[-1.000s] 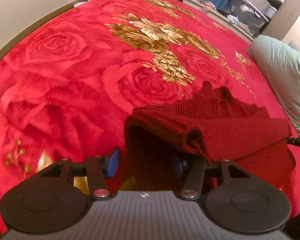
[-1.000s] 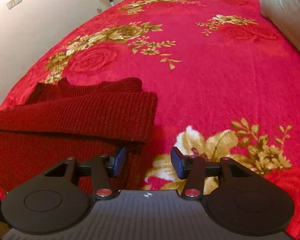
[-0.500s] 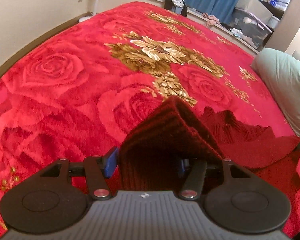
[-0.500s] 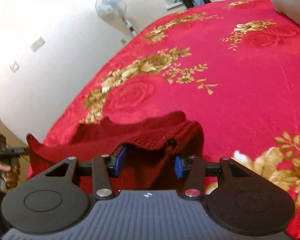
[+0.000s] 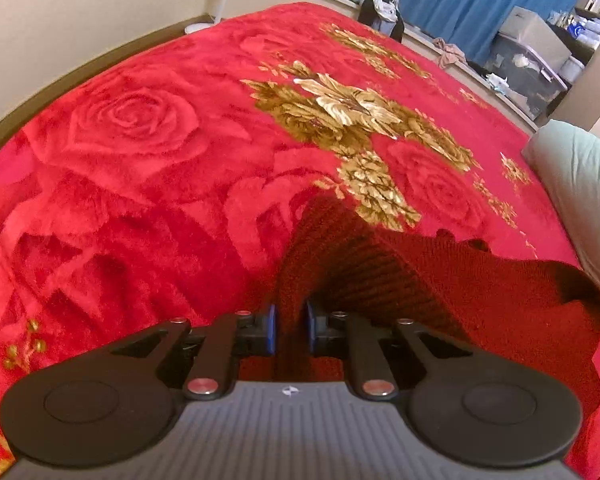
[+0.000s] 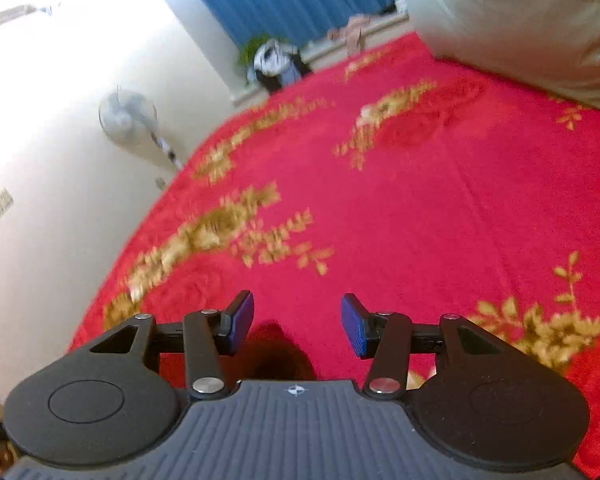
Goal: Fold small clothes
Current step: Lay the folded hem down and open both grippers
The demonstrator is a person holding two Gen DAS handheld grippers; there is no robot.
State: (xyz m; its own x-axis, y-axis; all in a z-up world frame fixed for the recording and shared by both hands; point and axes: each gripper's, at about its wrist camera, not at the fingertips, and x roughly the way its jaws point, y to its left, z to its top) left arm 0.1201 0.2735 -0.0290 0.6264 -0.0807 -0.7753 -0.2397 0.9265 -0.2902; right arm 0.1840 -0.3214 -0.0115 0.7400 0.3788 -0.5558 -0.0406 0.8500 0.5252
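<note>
Pillow [image 5: 580, 192] and fan [image 6: 128, 120] beyond sweater [image 5: 460, 288] on blanket [image 5: 140, 160]

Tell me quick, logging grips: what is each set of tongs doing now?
Left tongs: closing on a fold of the sweater, knit pinched between the pads.
Right tongs: open, holding nothing.

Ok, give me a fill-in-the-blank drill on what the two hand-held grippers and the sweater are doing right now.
1. The left hand-held gripper is closing on a fold of the dark red knitted ____.
2. The right hand-held gripper holds ____ between its blue pads.
3. The sweater lies on a red blanket patterned with ____ and gold leaves.

Missing words: sweater; nothing; roses
</note>
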